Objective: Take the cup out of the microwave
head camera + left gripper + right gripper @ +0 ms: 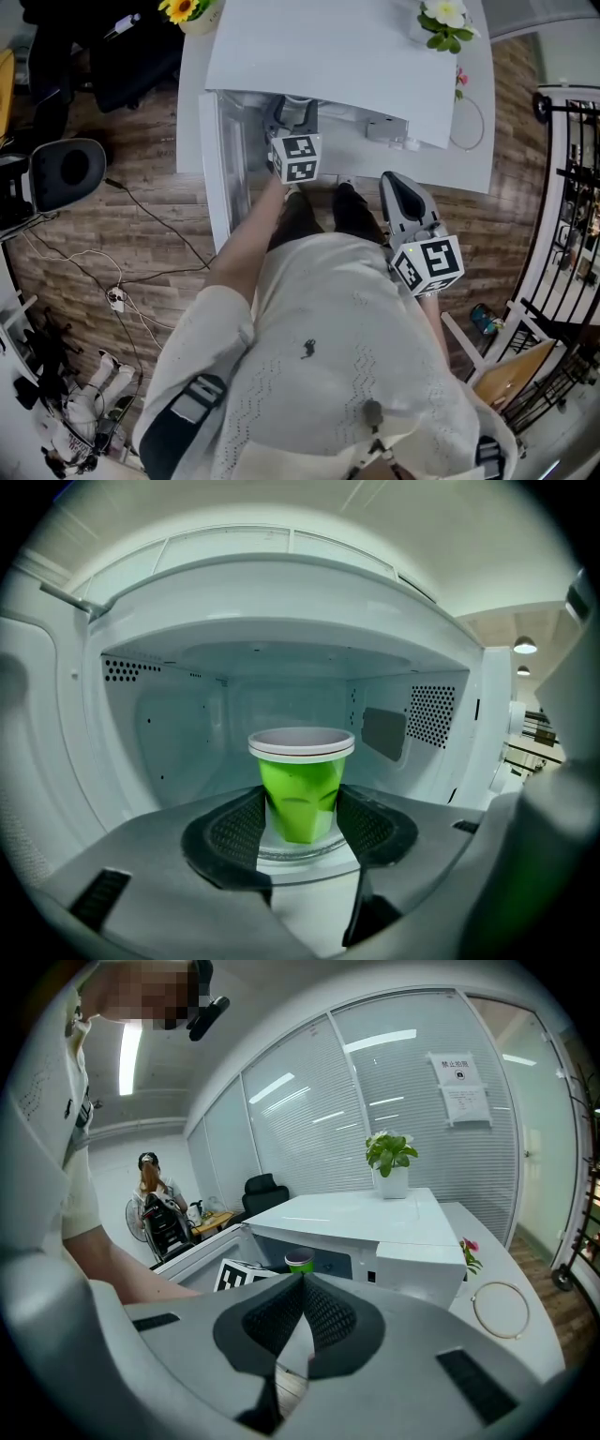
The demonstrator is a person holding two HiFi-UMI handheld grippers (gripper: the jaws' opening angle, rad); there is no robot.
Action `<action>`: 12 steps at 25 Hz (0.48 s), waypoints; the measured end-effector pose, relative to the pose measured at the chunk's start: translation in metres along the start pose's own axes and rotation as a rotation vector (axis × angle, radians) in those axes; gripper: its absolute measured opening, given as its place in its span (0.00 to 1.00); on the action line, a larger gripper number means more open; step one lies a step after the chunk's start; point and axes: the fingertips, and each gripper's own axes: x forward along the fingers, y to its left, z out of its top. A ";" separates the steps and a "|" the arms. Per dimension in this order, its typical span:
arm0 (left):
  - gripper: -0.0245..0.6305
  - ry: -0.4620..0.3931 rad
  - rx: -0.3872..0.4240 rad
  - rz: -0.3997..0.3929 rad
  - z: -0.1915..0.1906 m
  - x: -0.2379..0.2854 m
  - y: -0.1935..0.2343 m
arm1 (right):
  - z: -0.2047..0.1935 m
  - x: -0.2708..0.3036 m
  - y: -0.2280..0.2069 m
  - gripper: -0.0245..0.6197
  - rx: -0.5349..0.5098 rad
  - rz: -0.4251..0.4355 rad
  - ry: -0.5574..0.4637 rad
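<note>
The microwave (337,56) stands on a white table (473,141), and its door (220,169) is swung open to the left. The cup (300,789) is inside, upright in the middle of the cavity on the glass turntable (281,853). It is bright green with a pale rim.

The left gripper (301,829) reaches into the opening. Its jaws are spread wide and take the lower part of the cup between them. The dark pads (234,832) lie against the left and right sides of the cup, and no gap shows there (the cup's foot is on the turntable). In the head view only the marker cube (297,157) of this gripper and the arm behind it are clear; its tips are hidden under the top of the microwave.

The right gripper (300,1279) is held on the near side, well apart from the microwave and to the right of the person's body. Its jaws are pressed together at the tips and nothing is between them.

A potted plant (445,23) stands on the far right of the microwave's top.
</note>
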 end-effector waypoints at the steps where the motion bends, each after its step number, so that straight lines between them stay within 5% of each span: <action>1: 0.44 -0.003 0.004 -0.004 0.000 -0.002 -0.001 | 0.000 0.001 0.001 0.05 -0.003 0.006 0.001; 12: 0.43 -0.020 0.003 -0.017 -0.002 -0.032 -0.004 | -0.001 -0.001 0.008 0.05 -0.014 0.046 0.002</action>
